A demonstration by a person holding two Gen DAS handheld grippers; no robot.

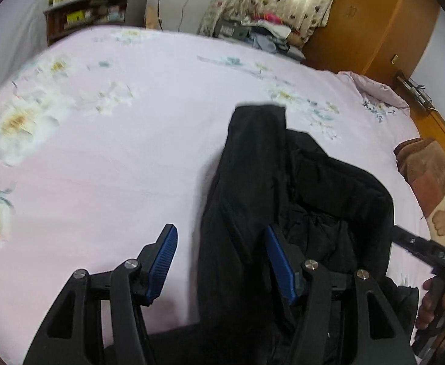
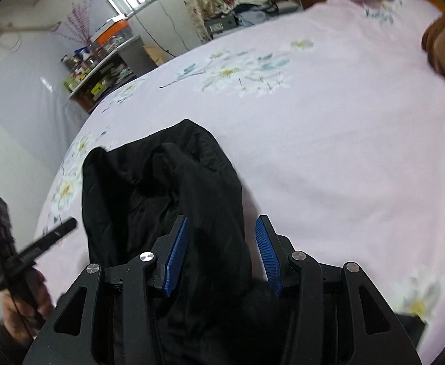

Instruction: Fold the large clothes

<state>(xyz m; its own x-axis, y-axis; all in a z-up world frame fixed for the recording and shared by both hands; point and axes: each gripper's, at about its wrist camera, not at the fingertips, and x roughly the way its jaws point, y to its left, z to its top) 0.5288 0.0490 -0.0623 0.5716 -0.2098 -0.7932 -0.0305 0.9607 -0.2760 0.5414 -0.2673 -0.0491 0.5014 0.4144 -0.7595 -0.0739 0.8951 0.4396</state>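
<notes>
A large black jacket (image 1: 283, 188) lies bunched on a pink flowered bed sheet (image 1: 116, 167), one sleeve pointing away from me. My left gripper (image 1: 219, 243) is open, its blue pads either side of the sleeve's near part, with cloth between the jaws. In the right wrist view the same jacket (image 2: 161, 182) is a crumpled heap. My right gripper (image 2: 221, 237) is open too, astride the jacket's right edge. The right gripper's body and hand (image 1: 435, 273) show at the right of the left wrist view; the left gripper's body and hand (image 2: 12, 258) show at the left of the right wrist view.
A brown blanket (image 1: 429, 176) and pillow lie at the bed's right side by an orange wooden headboard (image 1: 374, 24). A cluttered shelf (image 1: 94, 9), a white appliance, flowered curtains and piled clothes (image 1: 265, 27) stand beyond the far edge of the bed.
</notes>
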